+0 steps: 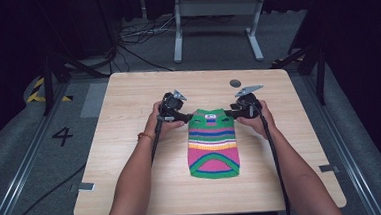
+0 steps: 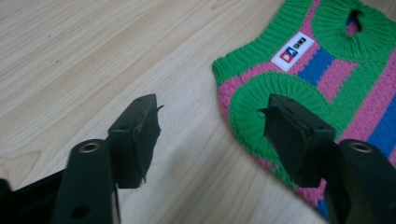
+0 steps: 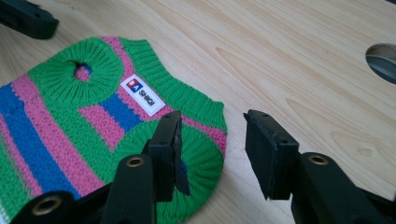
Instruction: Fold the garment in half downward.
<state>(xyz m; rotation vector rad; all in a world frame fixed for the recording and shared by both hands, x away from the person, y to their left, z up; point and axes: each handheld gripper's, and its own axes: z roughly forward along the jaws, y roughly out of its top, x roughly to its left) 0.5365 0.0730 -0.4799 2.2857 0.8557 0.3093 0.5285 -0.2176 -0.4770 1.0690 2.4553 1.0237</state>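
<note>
A small knitted striped sweater (image 1: 213,143), green, pink, blue and yellow, lies flat on the wooden table (image 1: 131,156), its neck end away from the person. A white label (image 2: 291,50) sits by the neck. My left gripper (image 1: 186,119) stands open at the sweater's top left corner; in the left gripper view one jaw hangs over the green armhole rib (image 2: 247,100) and the other over bare wood. My right gripper (image 1: 227,115) stands open at the top right corner, one jaw above the green armhole rib (image 3: 205,158), the other over the table. The label (image 3: 141,93) shows there too.
A round grommet hole (image 1: 234,83) sits in the table behind the sweater; its edge (image 3: 384,60) shows in the right gripper view. Cables trail from both grippers along the forearms. A metal frame (image 1: 218,20) and floor cables stand beyond the table's far edge.
</note>
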